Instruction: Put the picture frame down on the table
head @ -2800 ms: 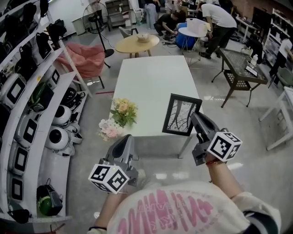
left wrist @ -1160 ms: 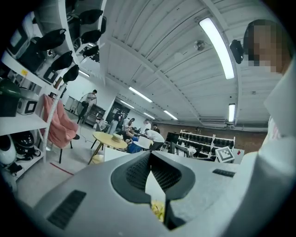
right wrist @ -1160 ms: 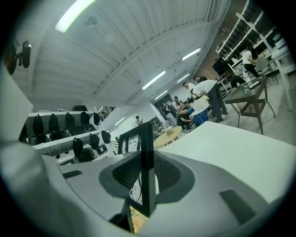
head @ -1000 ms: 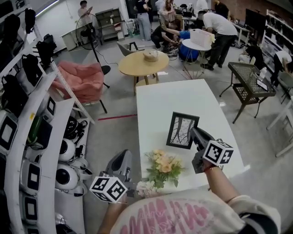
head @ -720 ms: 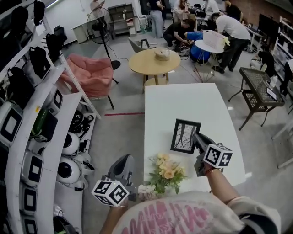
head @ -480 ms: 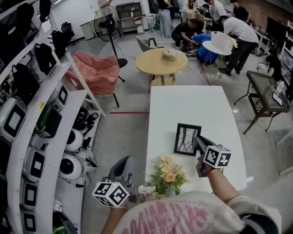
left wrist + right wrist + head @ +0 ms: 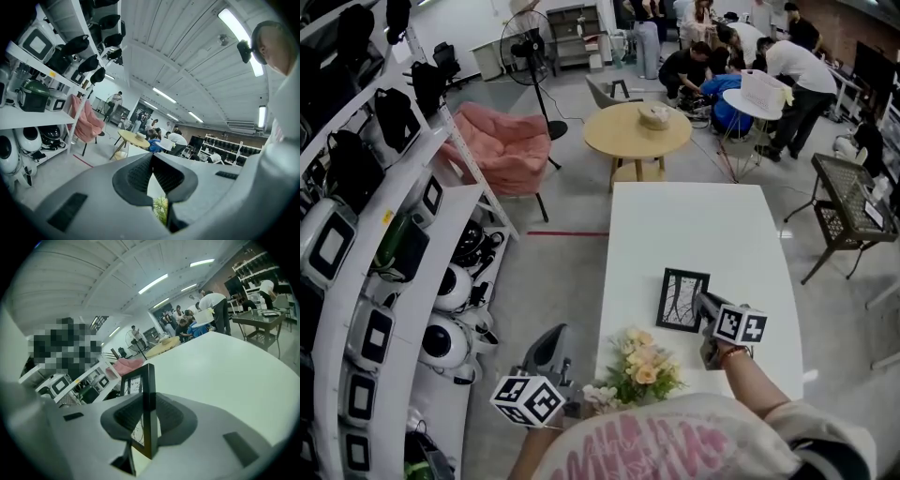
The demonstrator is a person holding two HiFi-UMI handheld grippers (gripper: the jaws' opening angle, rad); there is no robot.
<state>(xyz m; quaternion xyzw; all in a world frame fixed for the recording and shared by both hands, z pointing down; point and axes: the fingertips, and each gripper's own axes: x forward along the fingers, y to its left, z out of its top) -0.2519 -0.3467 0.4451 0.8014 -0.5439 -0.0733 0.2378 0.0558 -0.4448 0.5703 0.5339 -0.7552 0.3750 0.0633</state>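
Observation:
The black picture frame (image 7: 682,300) with a branch drawing stands upright and slightly tilted over the near part of the white table (image 7: 703,225). My right gripper (image 7: 705,306) is shut on the frame's right edge. In the right gripper view the frame (image 7: 149,380) is edge-on between the ribbed pads (image 7: 171,416). Whether its lower edge touches the tabletop (image 7: 225,366) I cannot tell. My left gripper (image 7: 549,339) hangs off the table's left side, above the floor. Its jaws (image 7: 153,158) meet at the tips with nothing held.
A bunch of yellow and pink flowers (image 7: 639,364) sits at the table's near left corner, close to the frame. White shelves of devices (image 7: 375,281) run along the left. A round wooden table (image 7: 637,129), a pink chair (image 7: 502,141), a black mesh table (image 7: 853,197) and several people (image 7: 787,66) are beyond.
My right gripper has carried the frame forward over the table and sunk lower toward the tabletop. The left gripper has stayed beside the flowers, shut.

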